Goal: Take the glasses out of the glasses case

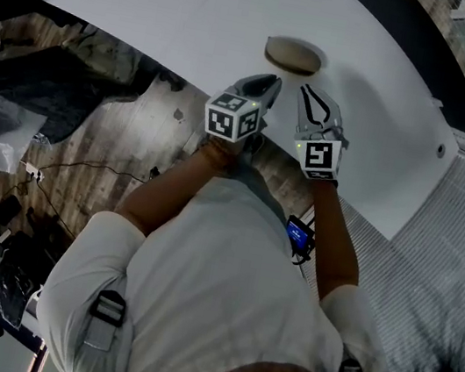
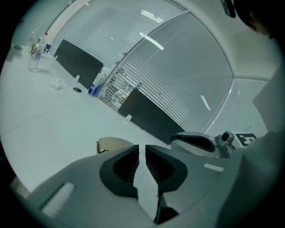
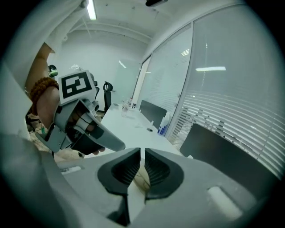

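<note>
Left gripper, right gripper (ajar) near case.

glasses case half behind left gripper

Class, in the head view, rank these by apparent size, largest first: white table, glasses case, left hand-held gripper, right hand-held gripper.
1. the white table
2. the left hand-held gripper and right hand-held gripper: alike, so unranked; being nearer the camera may inflate them
3. the glasses case
</note>
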